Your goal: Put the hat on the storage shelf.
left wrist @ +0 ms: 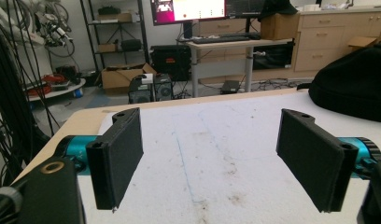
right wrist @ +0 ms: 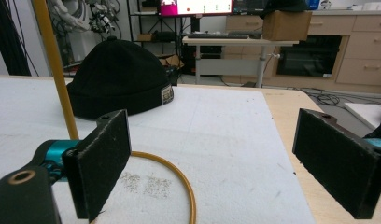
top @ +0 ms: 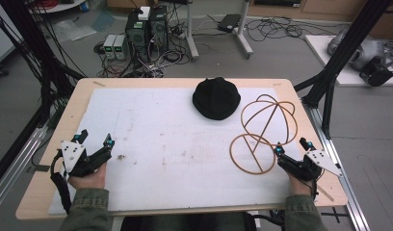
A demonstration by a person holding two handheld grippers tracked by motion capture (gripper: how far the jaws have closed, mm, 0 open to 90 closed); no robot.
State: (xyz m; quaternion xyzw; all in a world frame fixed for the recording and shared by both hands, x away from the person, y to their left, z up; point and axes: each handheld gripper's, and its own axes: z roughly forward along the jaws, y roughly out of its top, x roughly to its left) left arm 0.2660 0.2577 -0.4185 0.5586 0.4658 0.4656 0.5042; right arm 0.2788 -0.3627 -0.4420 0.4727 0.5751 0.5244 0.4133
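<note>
Two grippers rest low on the white mat (top: 151, 144), both with jaws spread wide and nothing between them. Left gripper (top: 94, 139) sits near the table's left edge, well apart from the black hat (top: 216, 97). Right gripper (top: 292, 146) is just beside the wire hat stand (top: 262, 132), its left pad maybe touching the base ring (right wrist: 179, 179). Hat lies beside the stand's dome, possibly touching.
</note>
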